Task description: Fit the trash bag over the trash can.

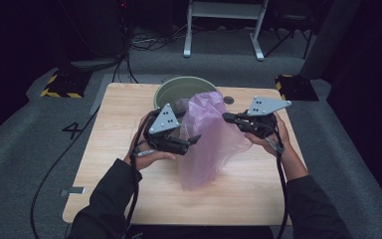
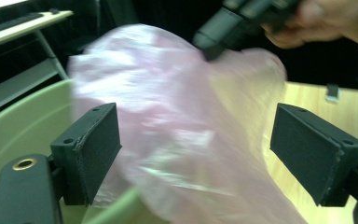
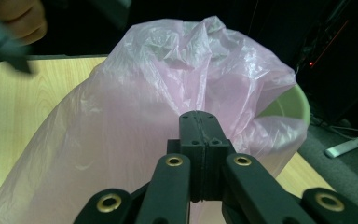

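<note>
**While right clamps the pink bag, left gapes beside it**

While the right gripper (image 1: 227, 117) has its jaws pressed together on the pink plastic bag (image 1: 206, 142), pinching film at the bag's upper edge, the left gripper (image 1: 195, 139) stands wide open, bag bulging between its pads, neither pad clearly pressing on it. Bag hangs between both grippers, its top against the green bin (image 1: 171, 89), its bottom draped on the wooden table (image 1: 114, 149).
</note>
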Demonstrator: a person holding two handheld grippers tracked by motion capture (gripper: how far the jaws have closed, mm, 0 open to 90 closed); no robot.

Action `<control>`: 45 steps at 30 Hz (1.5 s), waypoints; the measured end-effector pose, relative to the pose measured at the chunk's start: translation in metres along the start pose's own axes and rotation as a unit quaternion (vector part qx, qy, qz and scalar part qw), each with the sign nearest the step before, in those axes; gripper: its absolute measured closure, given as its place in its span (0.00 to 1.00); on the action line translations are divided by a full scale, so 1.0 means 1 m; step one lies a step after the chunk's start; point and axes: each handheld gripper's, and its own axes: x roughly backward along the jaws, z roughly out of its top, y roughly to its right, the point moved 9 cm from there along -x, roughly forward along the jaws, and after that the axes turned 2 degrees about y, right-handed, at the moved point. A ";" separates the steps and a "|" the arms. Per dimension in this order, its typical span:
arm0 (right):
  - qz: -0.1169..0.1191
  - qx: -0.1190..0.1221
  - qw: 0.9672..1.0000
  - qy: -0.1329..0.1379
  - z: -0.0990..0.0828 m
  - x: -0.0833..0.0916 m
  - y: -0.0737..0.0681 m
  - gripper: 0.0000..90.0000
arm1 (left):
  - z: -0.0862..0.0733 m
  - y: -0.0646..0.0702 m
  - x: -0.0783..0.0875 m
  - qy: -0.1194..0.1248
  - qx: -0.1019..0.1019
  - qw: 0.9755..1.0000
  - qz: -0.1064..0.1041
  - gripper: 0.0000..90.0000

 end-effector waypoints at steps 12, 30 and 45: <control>-0.016 -0.015 1.000 0.012 0.024 -0.016 0.010 1.00 | -0.008 -0.010 -0.022 -0.055 -0.027 0.996 0.062 0.60; -0.008 -0.032 0.999 0.016 0.021 -0.003 0.006 0.44 | -0.015 -0.057 -0.015 -0.053 0.017 0.993 0.099 1.00; 0.012 -0.055 0.998 0.029 -0.014 0.024 -0.008 0.27 | -0.029 -0.086 -0.006 -0.035 0.081 0.990 0.109 1.00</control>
